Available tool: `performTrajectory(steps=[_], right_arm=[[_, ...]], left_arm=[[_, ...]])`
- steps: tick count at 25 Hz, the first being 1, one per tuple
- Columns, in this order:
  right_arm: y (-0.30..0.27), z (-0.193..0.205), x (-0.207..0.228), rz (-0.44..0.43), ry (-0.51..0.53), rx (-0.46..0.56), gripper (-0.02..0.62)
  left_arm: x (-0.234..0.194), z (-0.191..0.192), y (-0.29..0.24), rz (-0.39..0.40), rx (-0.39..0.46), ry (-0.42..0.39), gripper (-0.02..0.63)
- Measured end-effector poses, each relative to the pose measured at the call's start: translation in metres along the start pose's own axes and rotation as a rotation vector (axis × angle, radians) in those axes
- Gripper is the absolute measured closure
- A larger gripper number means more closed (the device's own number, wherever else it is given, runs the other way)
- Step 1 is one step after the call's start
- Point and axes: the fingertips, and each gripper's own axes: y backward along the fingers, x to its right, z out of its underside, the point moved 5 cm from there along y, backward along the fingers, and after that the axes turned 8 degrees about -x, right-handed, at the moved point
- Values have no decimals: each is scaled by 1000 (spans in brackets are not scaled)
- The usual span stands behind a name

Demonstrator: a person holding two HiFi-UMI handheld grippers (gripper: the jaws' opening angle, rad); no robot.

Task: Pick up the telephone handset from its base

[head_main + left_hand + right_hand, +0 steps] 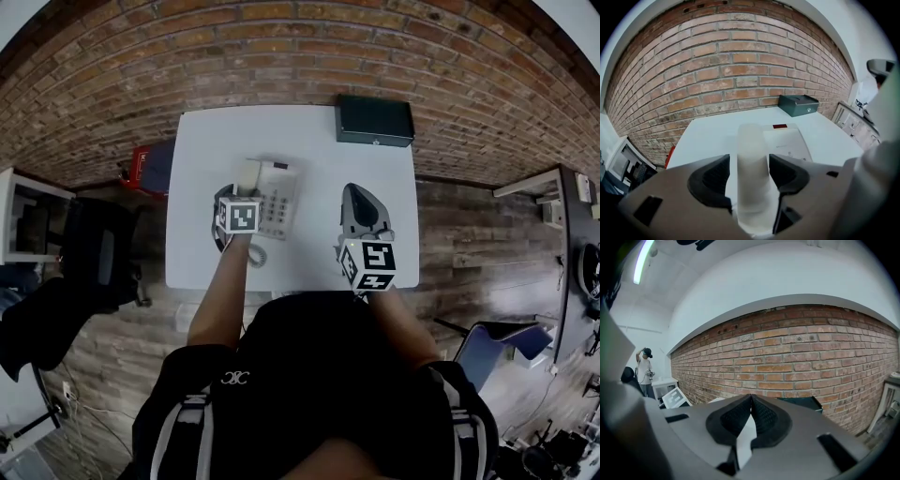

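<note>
Your left gripper (749, 164) is pitched down over the near end of the telephone handset (751, 140), and its jaws stand released and wide, one dark pad on each side of the pale grip; the handset runs straight up the gap between them, and you can see no clamp on it. In the head view the handset lies in its cradle along the left edge of the telephone base (277, 199), with the coiled cord (255, 253) trailing off its near end toward you. The base sits toward the left of the white table (309, 159), keypad facing up. Your right gripper (751, 404) hangs over the right part of the table, well apart from the telephone and pointing almost level at the brick wall (797, 357); its jaws are clenched tip to tip with nothing between them. A dark green box (375, 120) rests at the table's far edge against the wall, on your right-hand side, and a red item (142, 167) shows just off the table's left edge
</note>
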Motion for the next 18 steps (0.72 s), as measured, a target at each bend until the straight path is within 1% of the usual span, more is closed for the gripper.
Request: performTrajectory(steps=[3,5,6,8,11,14,18], right_arm=[[1,2,5,7,1,-12,597],[1,4,8,9,0,-17,597],[2,4,9,9,1,-18,597],[3,3,11,8,2,-17,597],[7,0,14,7,3,-9,597],[10,-1,17,4,3,3,597],[13,-1,17,-7,4,8,597]], left_arm=[[0,3,-5,18,-45,8,350],[2,5,-7,35,-79,10,375],[3,5,-7,35,-89,9,391],[4,5,-7,22,-97,5,393],[5,4,-4,10,-92,14,394],[6,3,2,6,-69,35,396],[8,2,14,1,-39,37,396]])
